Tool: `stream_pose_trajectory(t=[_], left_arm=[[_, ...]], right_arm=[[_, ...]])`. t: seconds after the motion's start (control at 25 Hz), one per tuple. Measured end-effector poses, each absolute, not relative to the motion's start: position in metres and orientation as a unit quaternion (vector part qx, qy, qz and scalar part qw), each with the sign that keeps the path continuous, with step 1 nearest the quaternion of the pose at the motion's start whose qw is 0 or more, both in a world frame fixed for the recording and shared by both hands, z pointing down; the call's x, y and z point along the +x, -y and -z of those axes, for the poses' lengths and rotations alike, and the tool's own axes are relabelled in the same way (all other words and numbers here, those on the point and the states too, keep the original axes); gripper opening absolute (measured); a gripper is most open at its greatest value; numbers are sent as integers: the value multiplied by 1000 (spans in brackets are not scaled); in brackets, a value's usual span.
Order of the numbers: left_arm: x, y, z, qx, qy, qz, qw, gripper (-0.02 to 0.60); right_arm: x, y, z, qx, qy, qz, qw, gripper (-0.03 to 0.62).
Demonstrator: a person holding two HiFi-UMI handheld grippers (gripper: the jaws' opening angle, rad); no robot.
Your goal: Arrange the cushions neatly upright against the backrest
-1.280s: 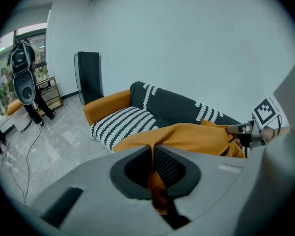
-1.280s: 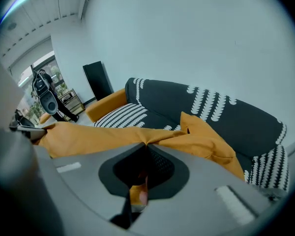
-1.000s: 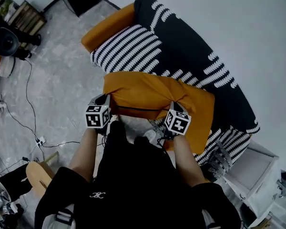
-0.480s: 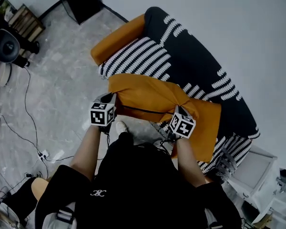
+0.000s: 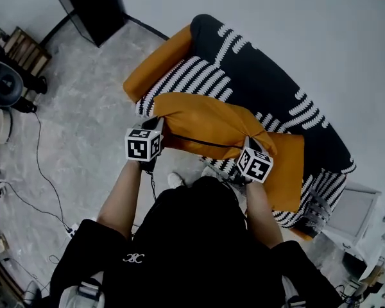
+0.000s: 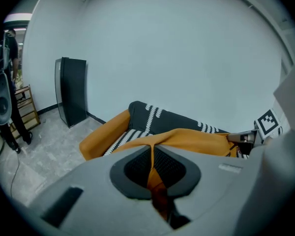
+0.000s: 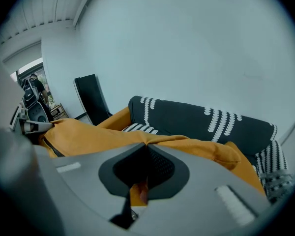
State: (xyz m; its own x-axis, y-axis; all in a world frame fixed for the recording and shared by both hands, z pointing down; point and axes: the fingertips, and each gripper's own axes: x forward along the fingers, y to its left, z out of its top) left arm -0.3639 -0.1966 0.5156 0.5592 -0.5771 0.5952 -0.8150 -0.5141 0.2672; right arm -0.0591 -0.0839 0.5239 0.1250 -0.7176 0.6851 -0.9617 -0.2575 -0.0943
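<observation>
An orange cushion (image 5: 208, 122) with a dark zip along its near edge hangs over the seat of a black-and-white patterned sofa (image 5: 269, 85). My left gripper (image 5: 155, 128) is shut on the cushion's left near corner, whose orange fabric (image 6: 152, 167) is pinched between the jaws. My right gripper (image 5: 254, 147) is shut on the right near corner, and the cloth (image 7: 137, 193) bunches at the jaws. A second orange cushion (image 5: 290, 171) lies on the seat at the right, partly under the held one.
The sofa has an orange armrest (image 5: 155, 63) at the left end and a dark backrest (image 7: 201, 119) against the white wall. A black cabinet (image 6: 71, 90) stands left of it. Cables (image 5: 38, 172) and equipment (image 5: 3, 85) sit on the grey floor at left; a white box (image 5: 350, 213) at right.
Both grippers have carried the orange cushion up and toward the sofa's backrest. The head view has shifted, so the sofa now sits more central.
</observation>
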Motion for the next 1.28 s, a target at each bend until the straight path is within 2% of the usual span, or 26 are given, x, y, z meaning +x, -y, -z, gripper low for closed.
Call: stream_pose_trajectory(t=[0.32, 0.88, 1.28], left_arm=[[-299, 258, -529, 859, 351, -272, 255, 15], [-174, 366, -584, 848, 273, -369, 266, 14], [-128, 414, -608, 837, 228, -401, 293, 15]], right_arm=[[-14, 102, -547, 755, 531, -350, 159, 17], [89, 177, -599, 769, 454, -418, 169, 17], [113, 198, -601, 773, 426, -440, 165, 17]])
